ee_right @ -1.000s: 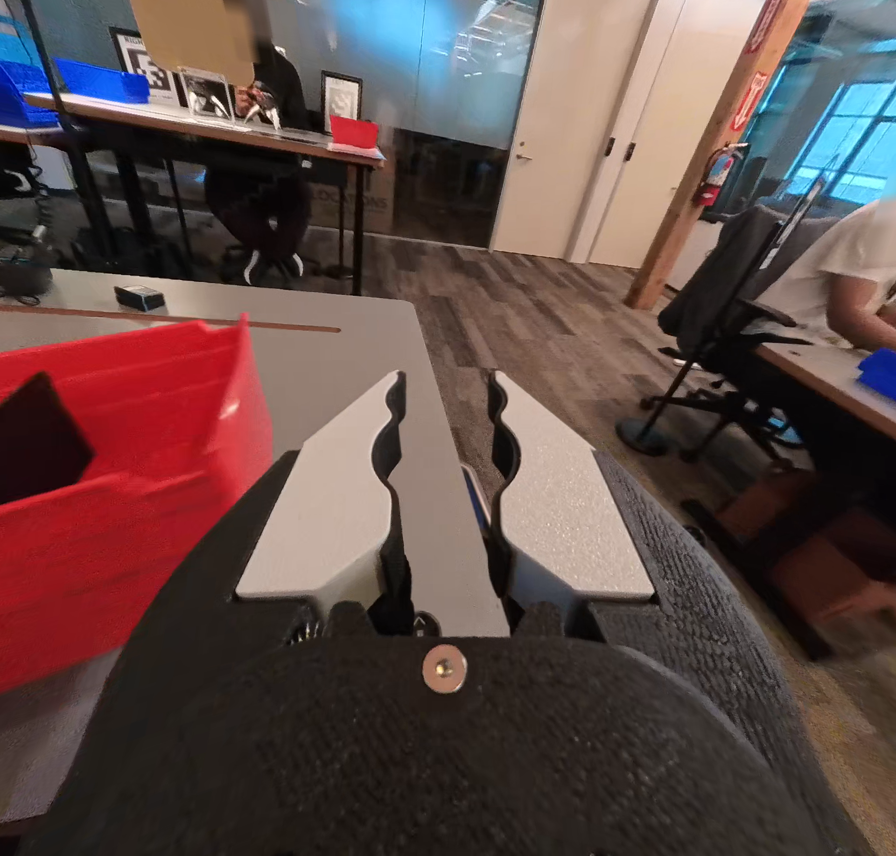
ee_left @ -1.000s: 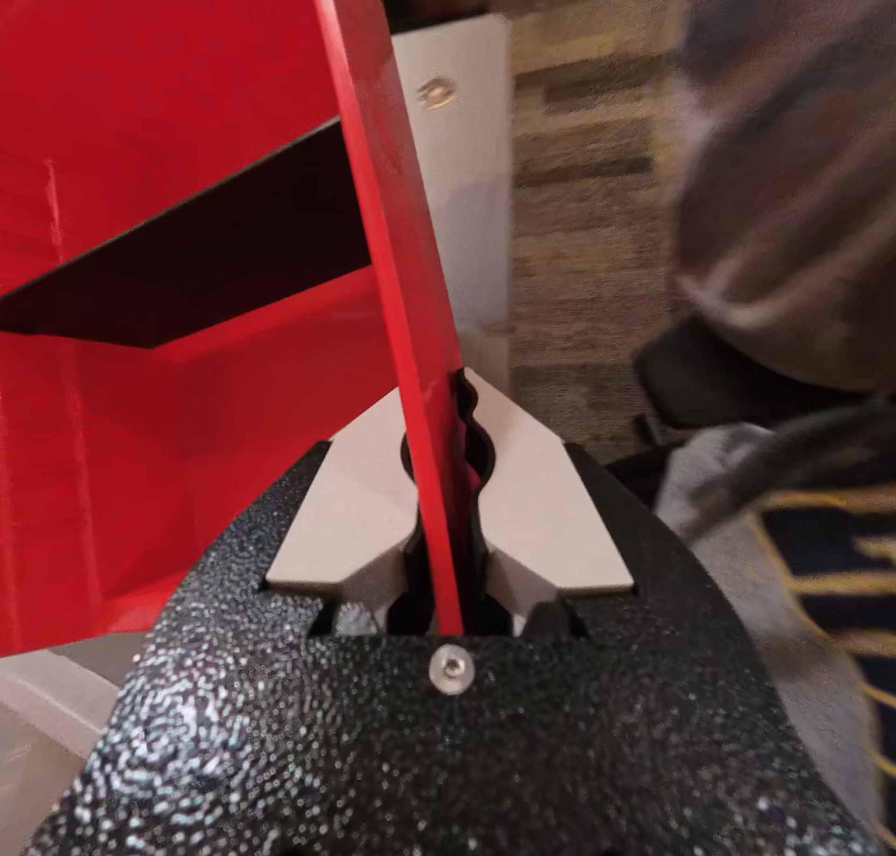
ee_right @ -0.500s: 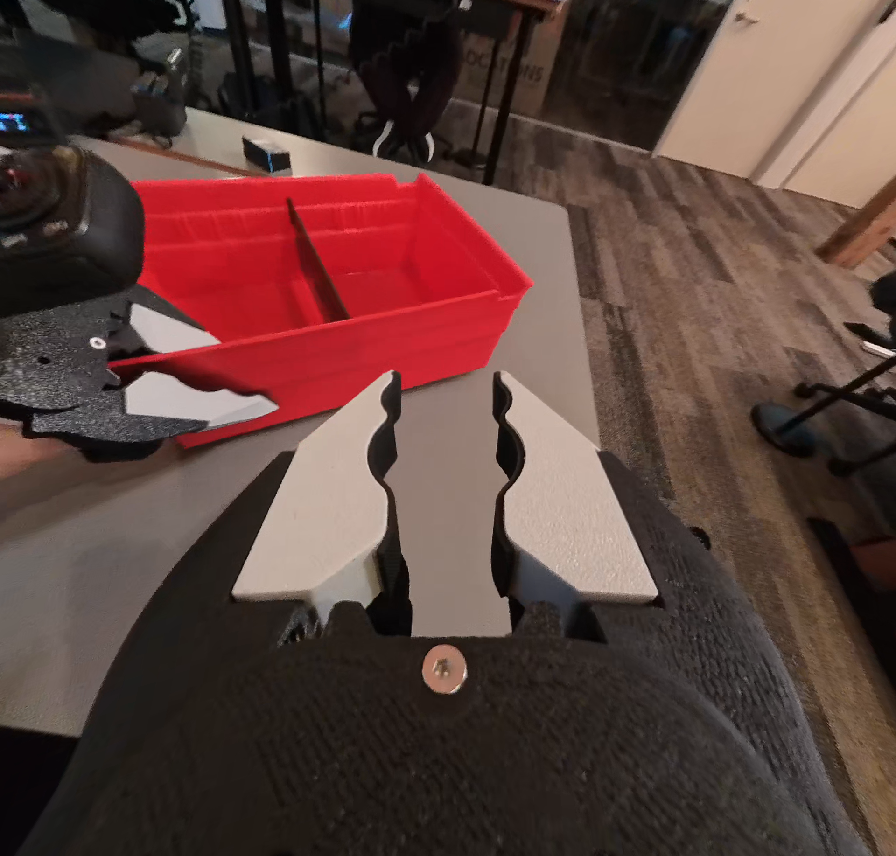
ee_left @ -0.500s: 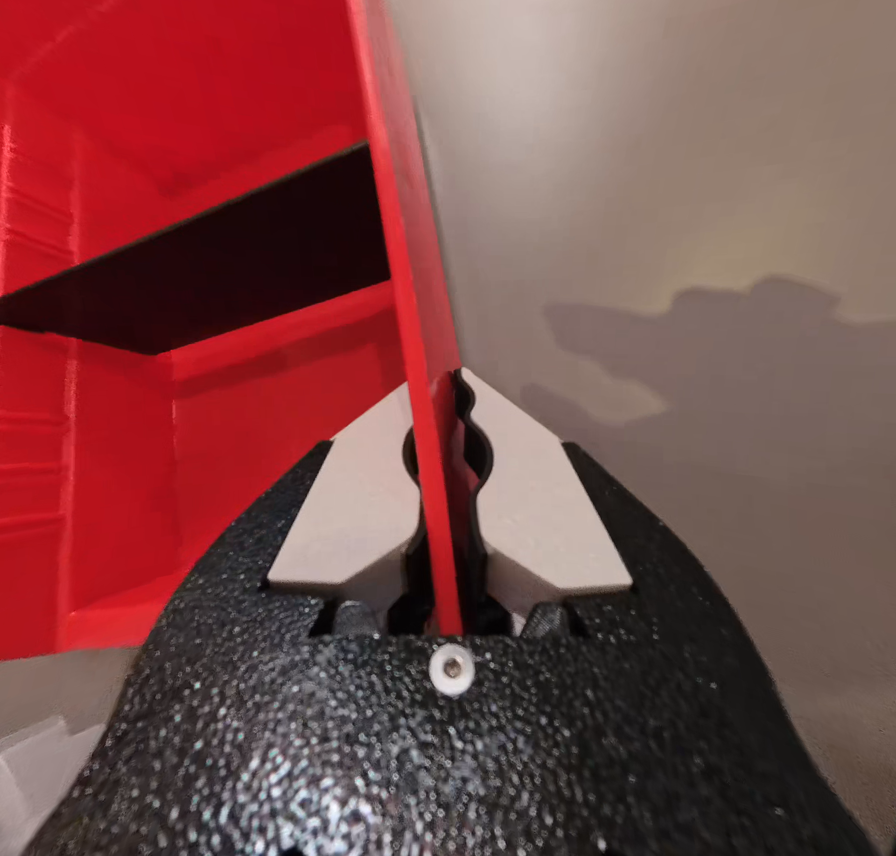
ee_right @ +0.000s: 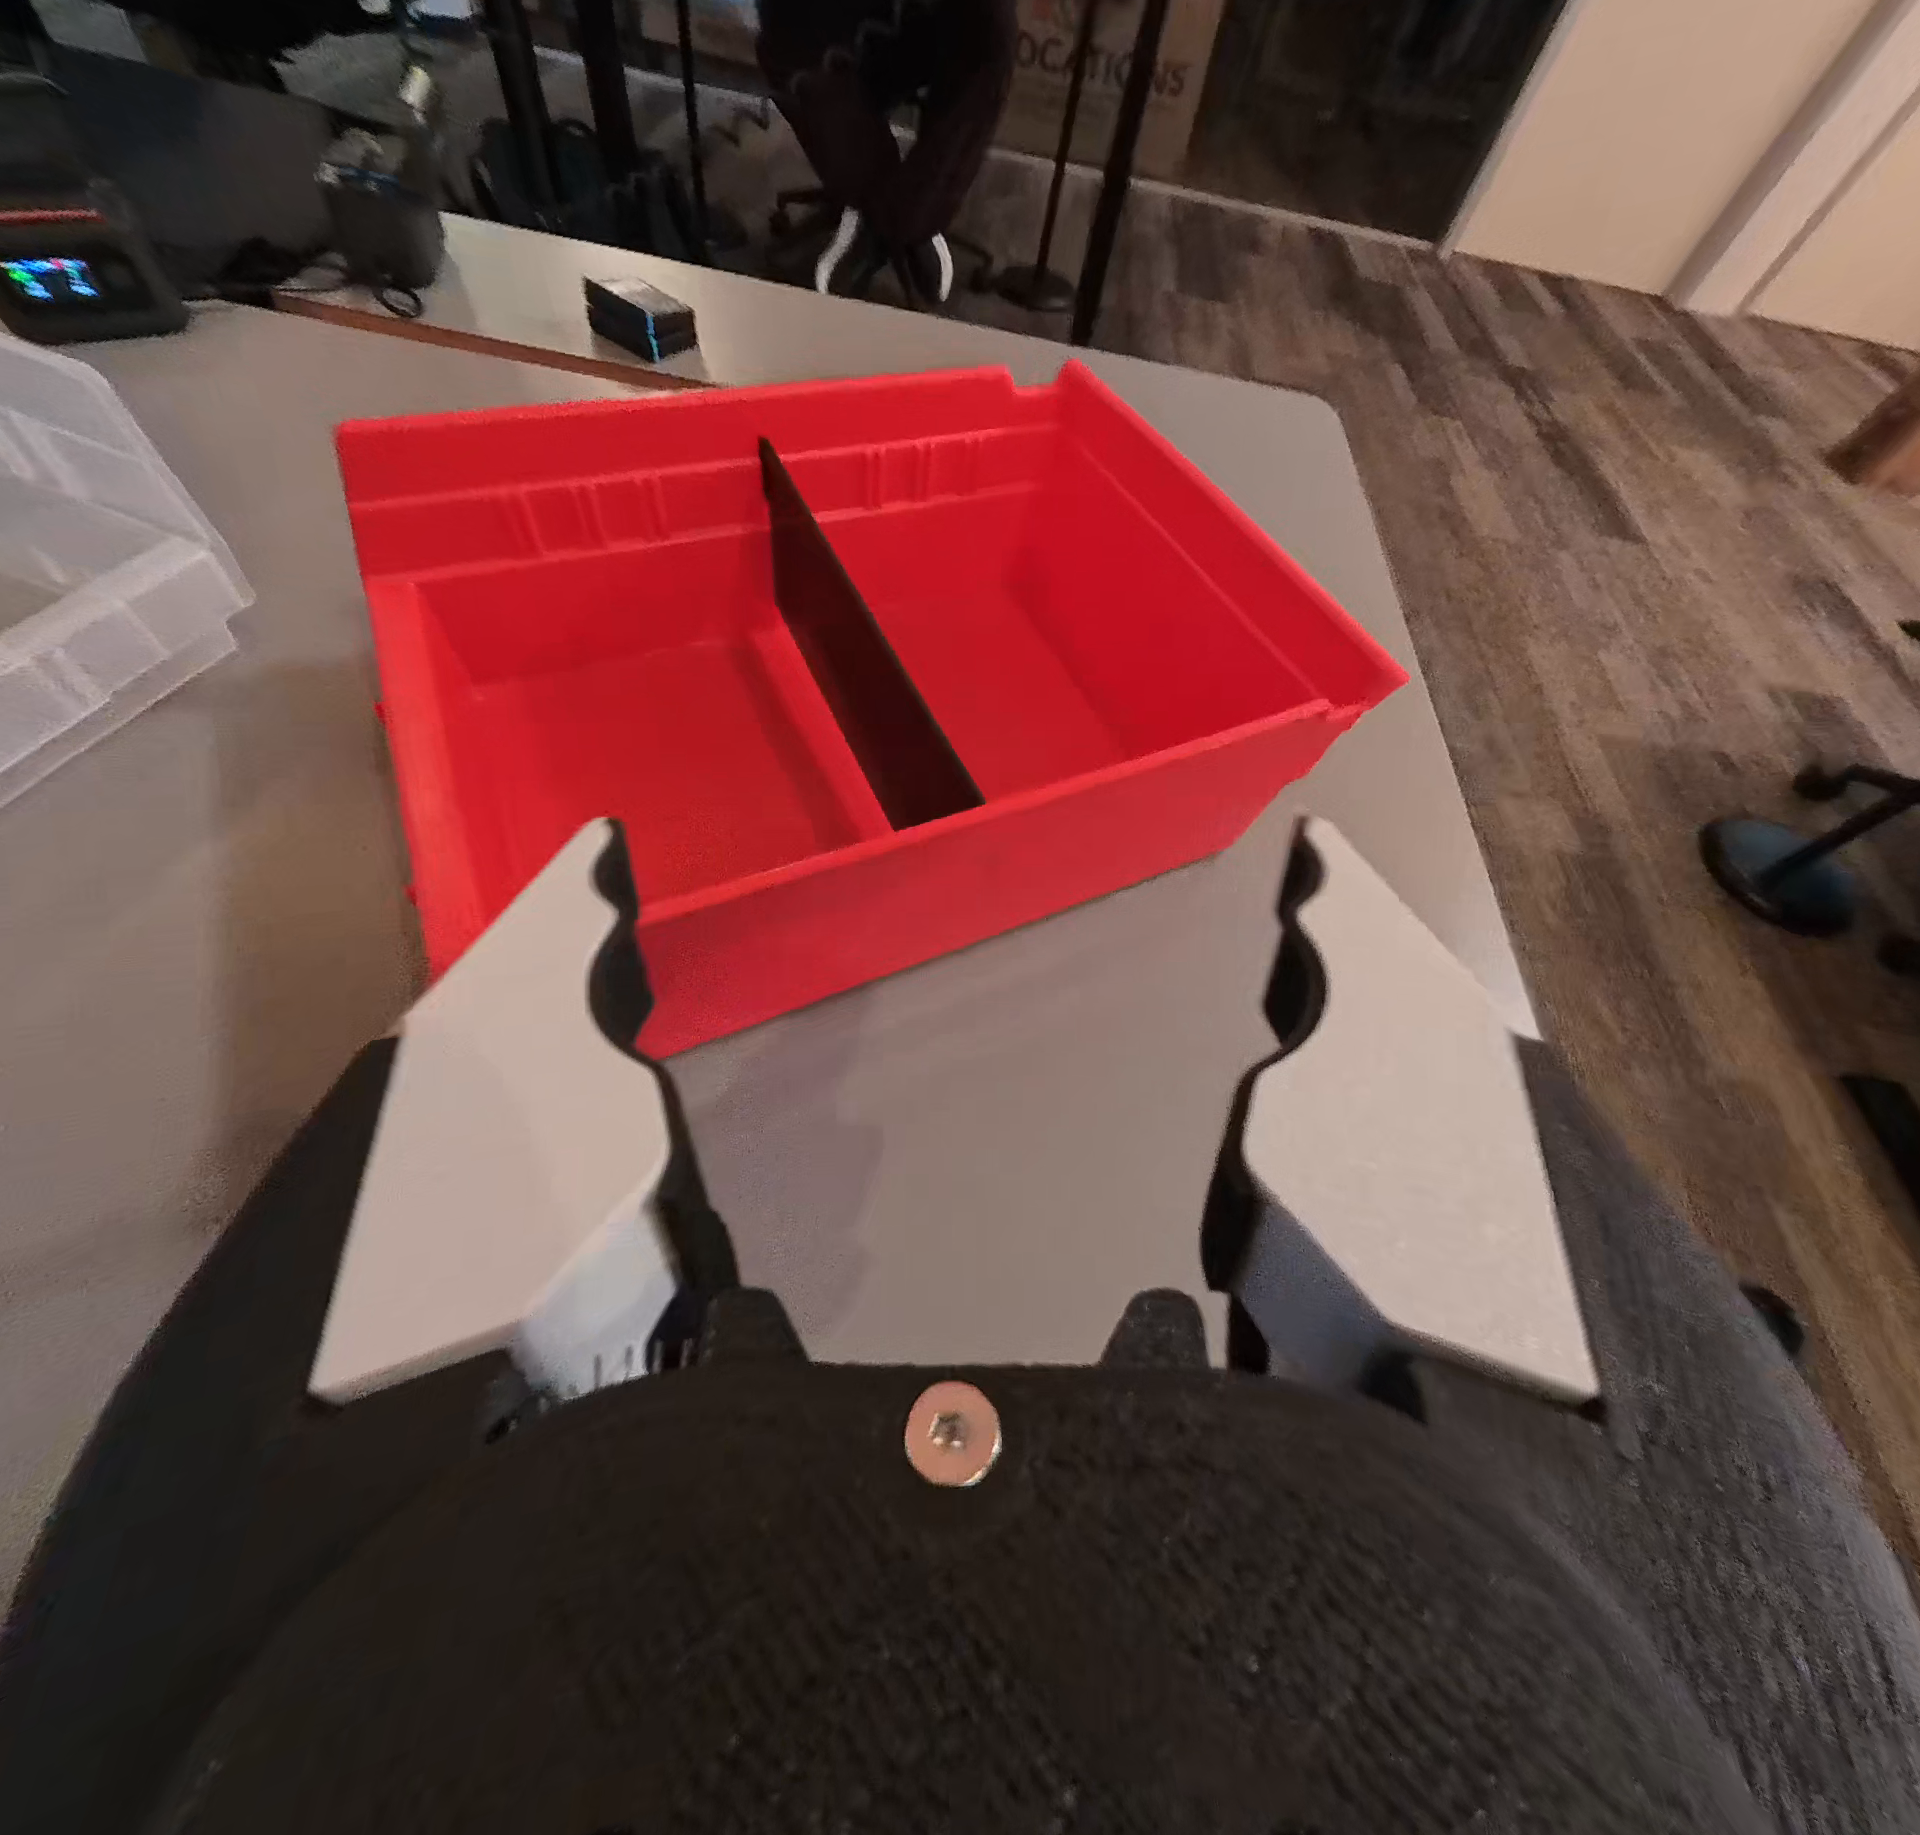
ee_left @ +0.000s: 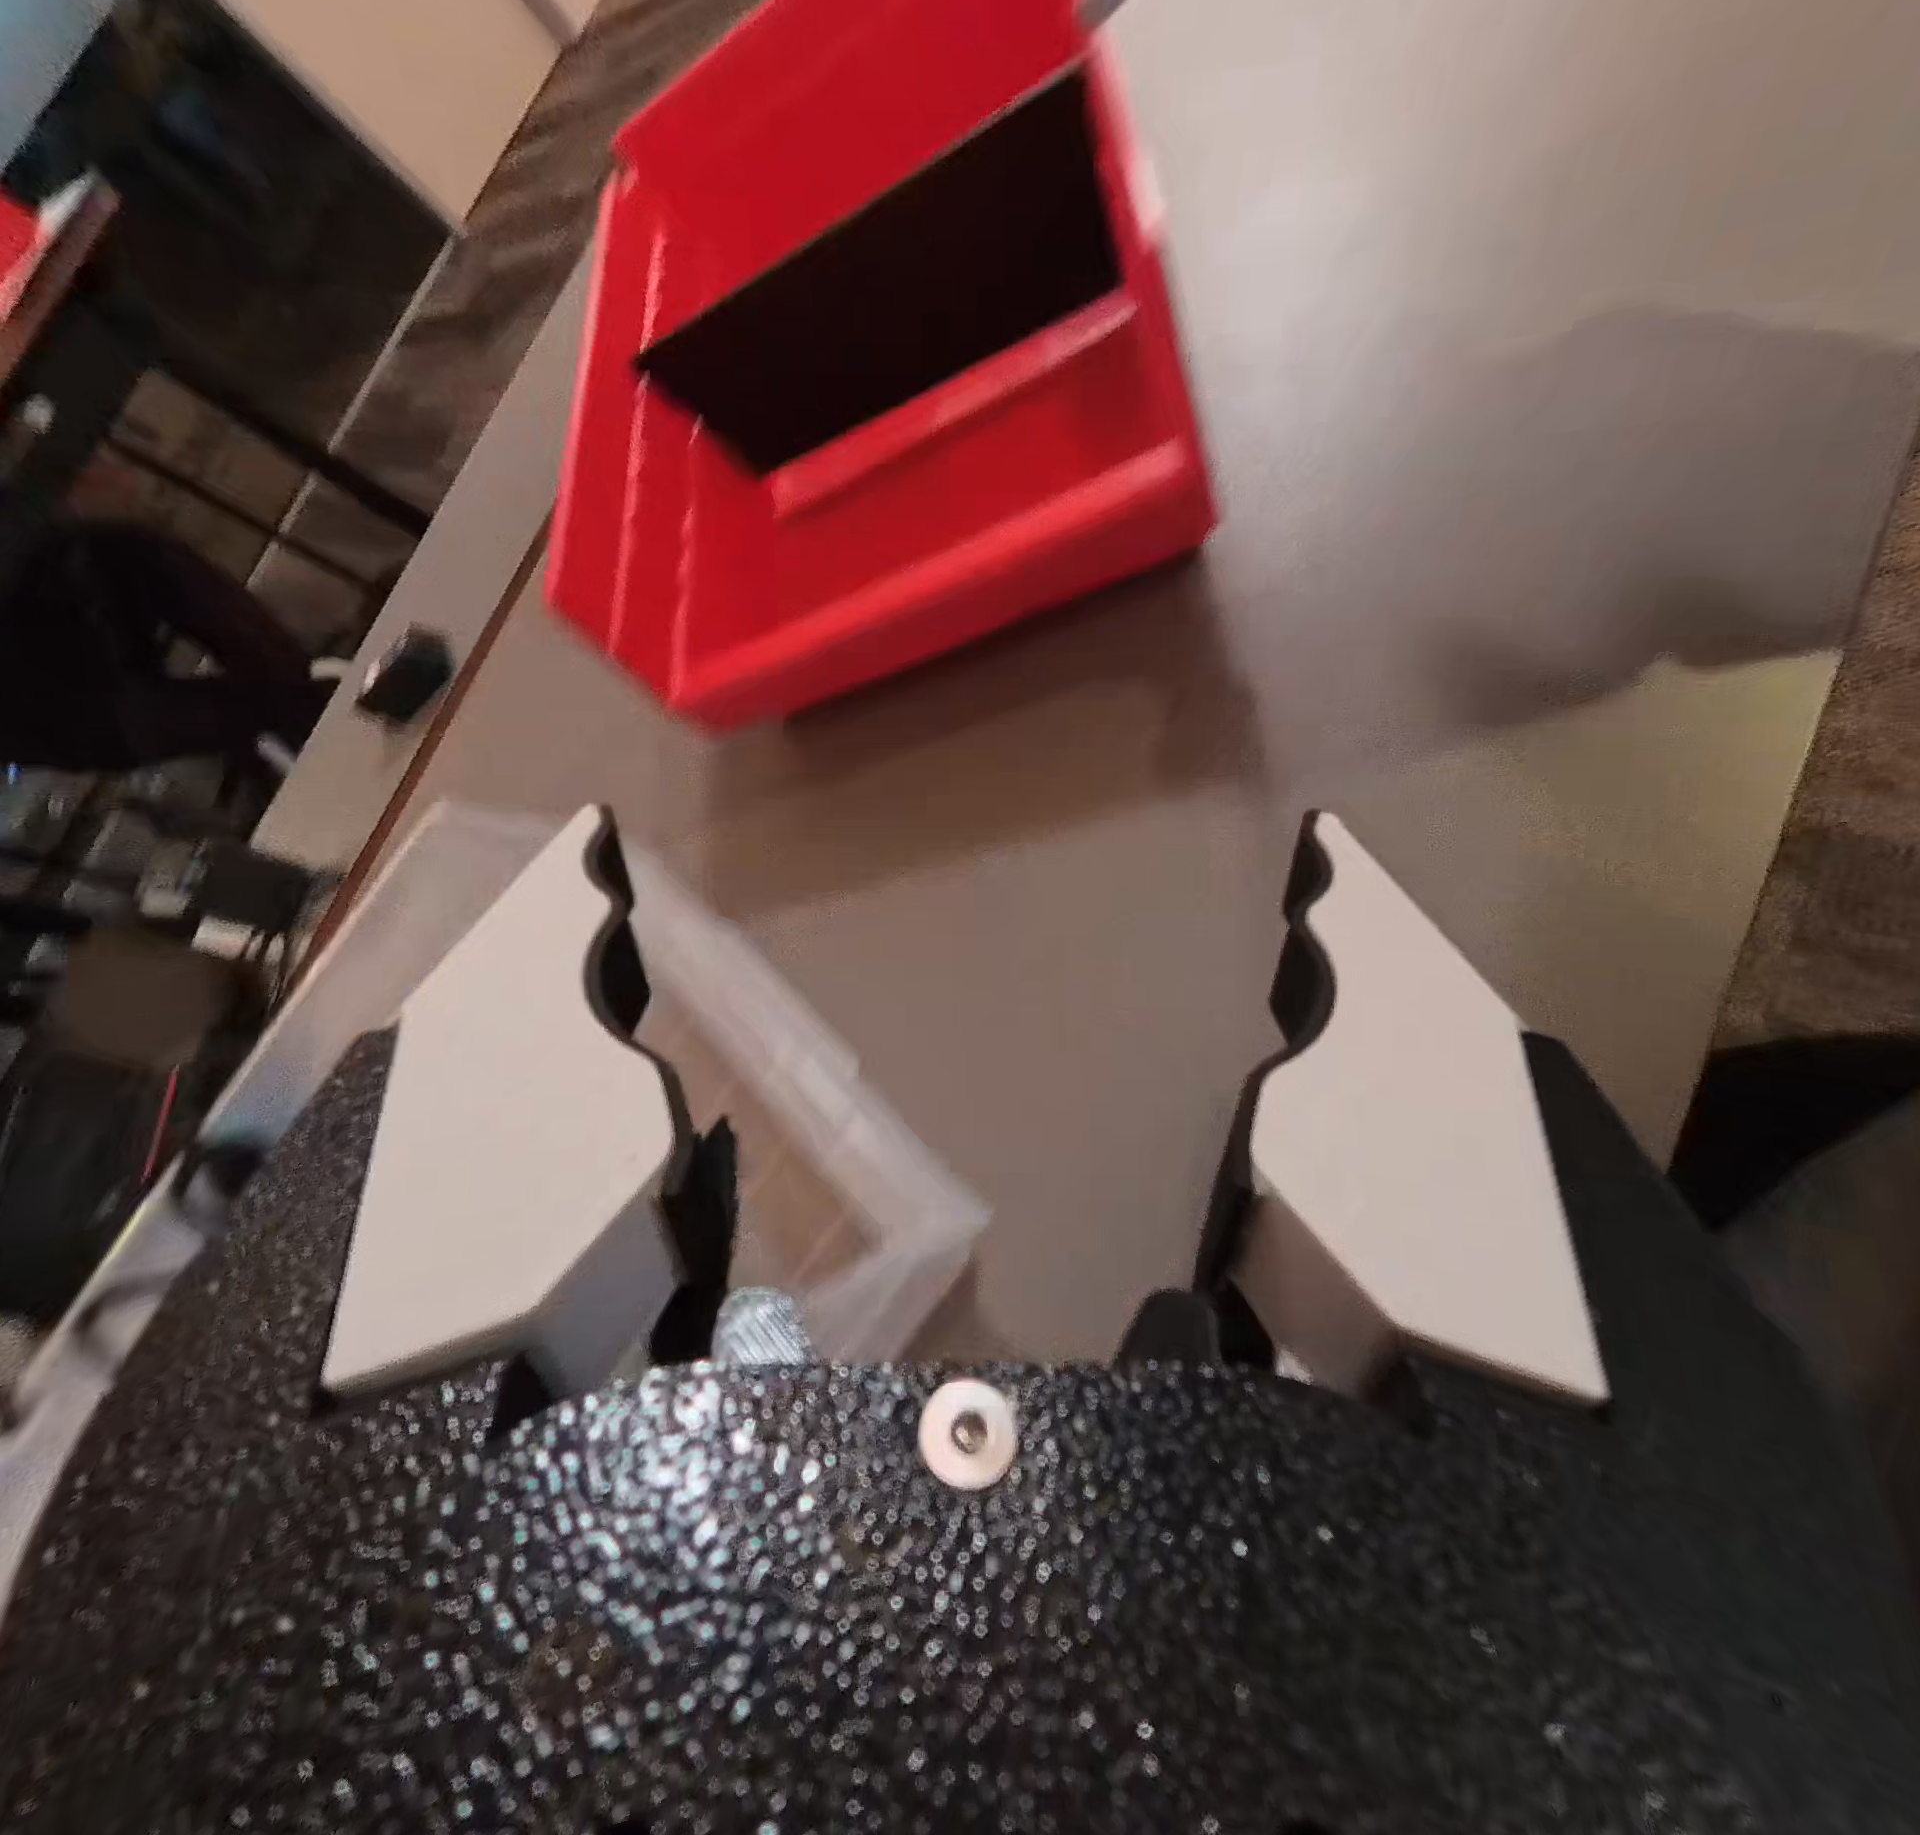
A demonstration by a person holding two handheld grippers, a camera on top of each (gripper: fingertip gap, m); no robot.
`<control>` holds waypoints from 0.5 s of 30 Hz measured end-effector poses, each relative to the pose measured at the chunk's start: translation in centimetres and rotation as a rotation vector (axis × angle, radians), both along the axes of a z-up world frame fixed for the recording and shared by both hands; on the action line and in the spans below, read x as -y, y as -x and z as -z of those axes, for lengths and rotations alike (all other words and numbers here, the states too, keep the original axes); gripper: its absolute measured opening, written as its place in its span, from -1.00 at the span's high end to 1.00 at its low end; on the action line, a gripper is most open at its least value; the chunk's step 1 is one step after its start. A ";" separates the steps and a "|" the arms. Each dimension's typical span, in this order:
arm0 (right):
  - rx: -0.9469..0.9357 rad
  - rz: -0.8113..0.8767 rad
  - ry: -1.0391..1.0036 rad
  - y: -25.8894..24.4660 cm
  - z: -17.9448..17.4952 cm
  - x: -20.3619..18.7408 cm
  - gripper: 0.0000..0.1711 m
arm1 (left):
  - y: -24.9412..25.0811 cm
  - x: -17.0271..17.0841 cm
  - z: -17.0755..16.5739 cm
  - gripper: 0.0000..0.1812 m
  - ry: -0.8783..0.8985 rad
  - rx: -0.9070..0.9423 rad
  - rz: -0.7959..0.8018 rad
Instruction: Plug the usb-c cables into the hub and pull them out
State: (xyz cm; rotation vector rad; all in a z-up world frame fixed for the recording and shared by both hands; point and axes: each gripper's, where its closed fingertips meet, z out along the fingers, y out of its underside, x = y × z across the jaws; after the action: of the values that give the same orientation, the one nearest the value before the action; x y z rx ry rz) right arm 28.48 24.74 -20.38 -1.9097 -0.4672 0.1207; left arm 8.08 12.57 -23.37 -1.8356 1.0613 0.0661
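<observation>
Both claws, left [ee_left: 956, 840] & right [ee_right: 956, 840], gape wide, empty, over counter [ee_right: 208, 954]; red bin [ee_right: 935, 933] ahead. Only right view shows small black box [ee_right: 639, 315].

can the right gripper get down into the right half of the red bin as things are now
Probably yes. The right gripper is open and empty, just short of the red bin. The compartment right of the black divider looks empty, with nothing over it.
</observation>
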 end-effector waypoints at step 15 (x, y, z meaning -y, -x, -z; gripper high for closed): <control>0.047 0.037 0.310 2.8 4.9 -0.8 0.51 | 15.8 3.0 5.4 0.68 0.270 -0.612 -0.012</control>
State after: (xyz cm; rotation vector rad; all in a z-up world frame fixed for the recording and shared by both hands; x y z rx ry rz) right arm 25.71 25.50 -25.24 -2.2283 -0.4644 0.1300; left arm -7.71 9.58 -28.76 -2.1253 1.5360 0.5435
